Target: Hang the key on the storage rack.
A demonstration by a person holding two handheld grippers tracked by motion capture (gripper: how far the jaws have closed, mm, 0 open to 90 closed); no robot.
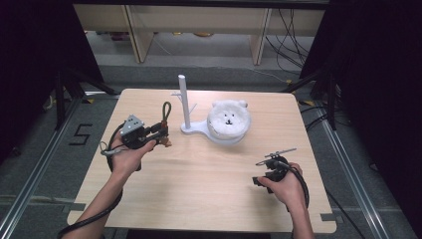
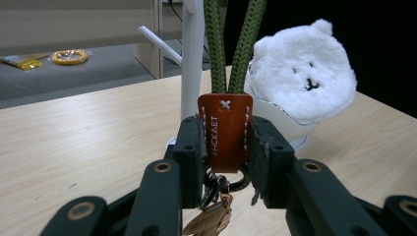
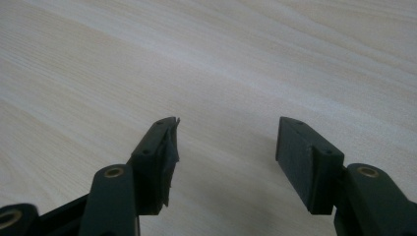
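Observation:
My left gripper (image 1: pixel 160 135) (image 2: pixel 225 142) is shut on a keychain: its pads clamp the brown leather tab (image 2: pixel 225 132), and a green cord loop (image 1: pixel 166 110) (image 2: pixel 235 44) stands up from it. Metal rings and a small charm (image 2: pixel 211 221) hang below the jaws. Just ahead stands a white peg stand (image 1: pixel 184 102) (image 2: pixel 193 54) with side pegs. A white fluffy bear face (image 1: pixel 228 118) (image 2: pixel 305 73) rests on the stand's base beside the post. My right gripper (image 1: pixel 256 181) (image 3: pixel 226 147) hovers low over the bare wood at the front right, open, with nothing between its jaws.
The light wooden table (image 1: pixel 199 194) has bare room across its front and middle. Dark curtains flank both sides. Beyond the far edge are wooden shelf legs (image 1: pixel 139 35) and loose cables (image 1: pixel 291 30) on the floor.

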